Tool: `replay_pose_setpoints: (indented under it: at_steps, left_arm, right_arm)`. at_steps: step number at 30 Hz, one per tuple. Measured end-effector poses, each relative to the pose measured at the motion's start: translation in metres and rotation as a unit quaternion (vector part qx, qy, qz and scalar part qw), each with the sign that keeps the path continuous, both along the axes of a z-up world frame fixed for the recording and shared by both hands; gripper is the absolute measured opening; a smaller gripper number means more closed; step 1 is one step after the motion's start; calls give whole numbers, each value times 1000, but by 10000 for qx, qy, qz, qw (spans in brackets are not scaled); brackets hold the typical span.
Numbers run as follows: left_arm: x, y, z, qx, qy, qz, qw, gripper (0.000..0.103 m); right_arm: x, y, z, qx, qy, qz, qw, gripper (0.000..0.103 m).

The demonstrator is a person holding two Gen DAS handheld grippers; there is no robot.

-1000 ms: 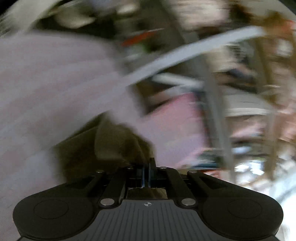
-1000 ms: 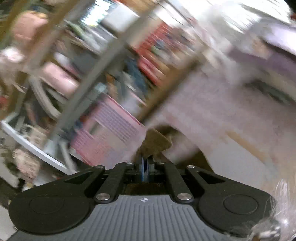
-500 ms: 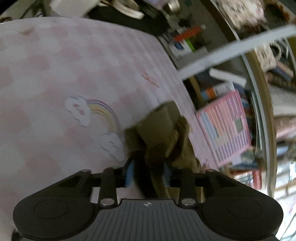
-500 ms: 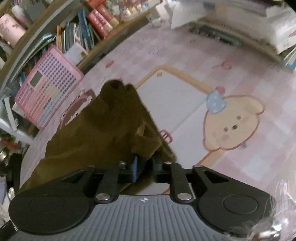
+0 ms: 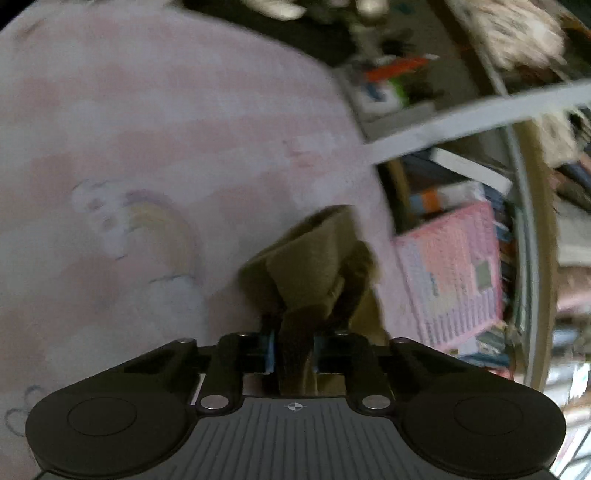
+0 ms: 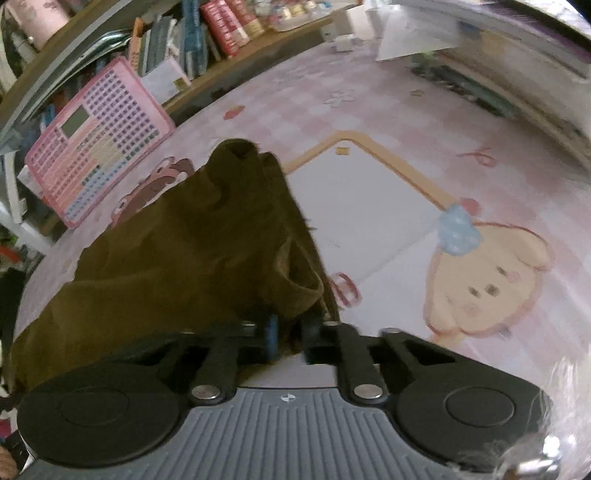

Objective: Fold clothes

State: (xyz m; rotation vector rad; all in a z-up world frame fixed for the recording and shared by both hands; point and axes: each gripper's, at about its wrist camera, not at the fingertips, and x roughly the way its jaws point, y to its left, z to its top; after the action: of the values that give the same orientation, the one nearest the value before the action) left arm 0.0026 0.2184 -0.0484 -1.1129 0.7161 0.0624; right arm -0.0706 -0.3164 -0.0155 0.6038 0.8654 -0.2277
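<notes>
Your left gripper (image 5: 293, 347) and right gripper (image 6: 288, 338) each have fingers parted with olive garment (image 6: 192, 251) cloth between them. It lies on the pink mat (image 6: 388, 206). A pink keyboard toy (image 6: 99, 144) leans just beyond the mat's edge, beside bookshelves (image 6: 207, 33); open mat lies rightward.

Left view blurred throughout: shelf (image 5: 461, 177) contents unreadable. Cloth (image 6: 192, 251) runs off right view's left edge and covers fingertips in both views; grip can't be judged.
</notes>
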Motion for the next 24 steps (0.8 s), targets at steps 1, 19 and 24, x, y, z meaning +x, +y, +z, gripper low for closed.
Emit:
replay_pose_setpoints:
  at_steps: [1, 19, 24]
  left_arm:
    - [0, -5, 13, 129, -302, -169, 9993, 14]
    - [-17, 18, -11, 592, 5, -1, 9982, 30]
    - [-28, 18, 5, 983, -21, -152, 9950, 48]
  right_arm:
    - [7, -1, 0, 1, -28, 31, 10000, 5]
    - [18, 14, -1, -74, -183, 138, 9997, 12]
    - [2, 33, 12, -385, -308, 244, 9985, 38]
